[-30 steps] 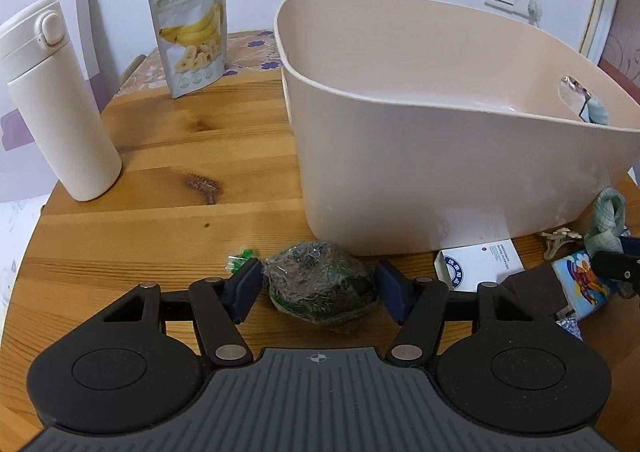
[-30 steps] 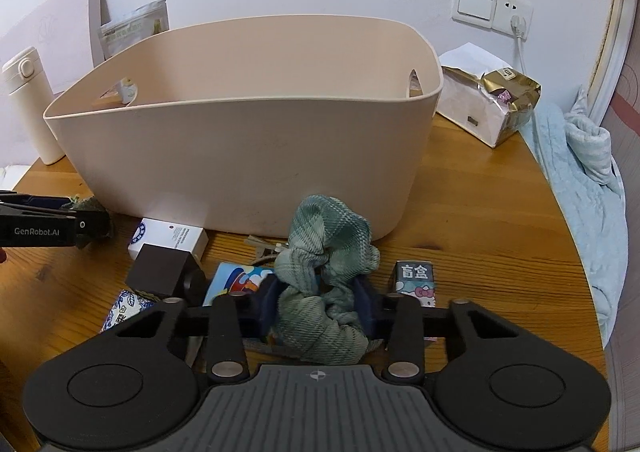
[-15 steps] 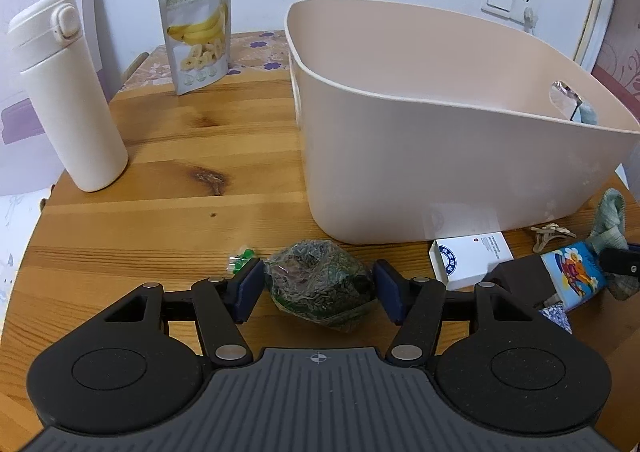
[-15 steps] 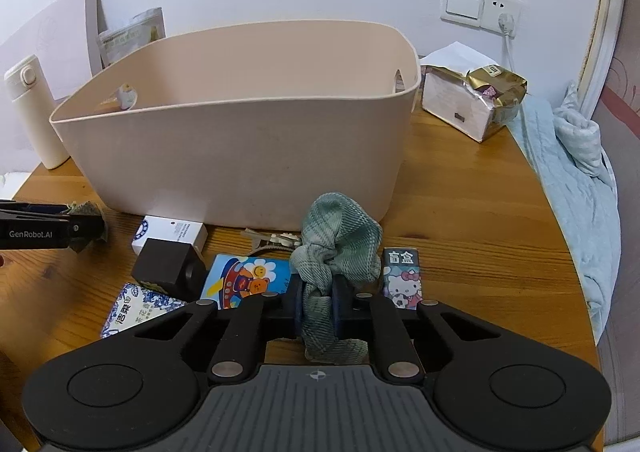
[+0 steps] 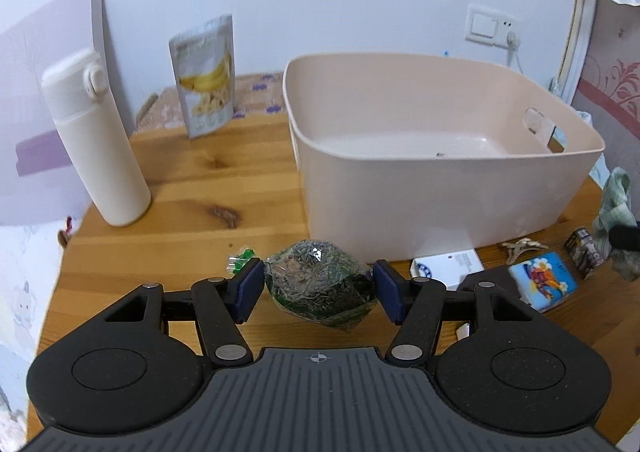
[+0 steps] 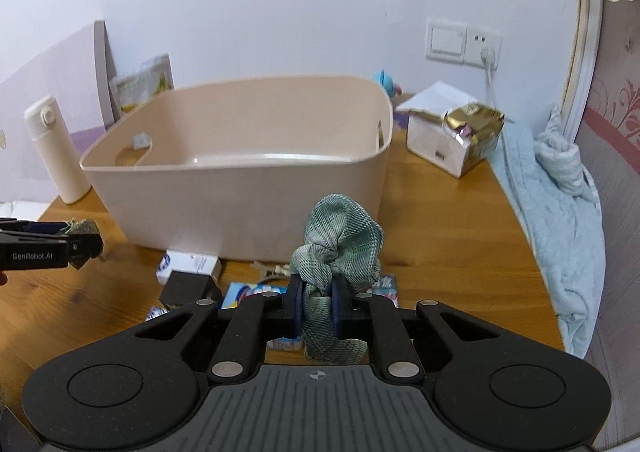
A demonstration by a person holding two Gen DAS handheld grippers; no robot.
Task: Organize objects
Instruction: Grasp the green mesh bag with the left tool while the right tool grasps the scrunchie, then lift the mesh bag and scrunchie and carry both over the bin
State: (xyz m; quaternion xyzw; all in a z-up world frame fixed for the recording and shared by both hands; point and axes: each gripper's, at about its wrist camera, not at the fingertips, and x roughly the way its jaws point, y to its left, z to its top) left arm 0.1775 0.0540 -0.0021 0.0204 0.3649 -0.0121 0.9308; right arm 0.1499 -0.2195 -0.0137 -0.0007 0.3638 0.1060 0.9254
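Observation:
My left gripper [image 5: 318, 292] is shut on a clear bag of dark green dried leaves [image 5: 320, 290] and holds it above the wooden table, in front of the beige plastic bin [image 5: 440, 188]. My right gripper [image 6: 316, 308] is shut on a green checked scrunchie [image 6: 340, 240] and holds it above the table, in front of the bin [image 6: 240, 204]. The bin looks nearly bare inside. The left gripper and its bag also show at the left of the right wrist view [image 6: 80, 238].
On the table by the bin lie a white box [image 5: 448, 266], a cartoon card pack [image 5: 544, 284], a black box [image 6: 188, 288], a hair clip [image 5: 520, 246] and a small blind-box pack [image 5: 584, 252]. A white bottle [image 5: 96, 140], a banana-chip pouch [image 5: 204, 76], a tissue box [image 6: 452, 140] and a blue towel [image 6: 560, 212] stand around.
Both grippers have risen with their loads. The right gripper closed tightly on the scrunchie and lifted it off the table. The bin's inside now shows.

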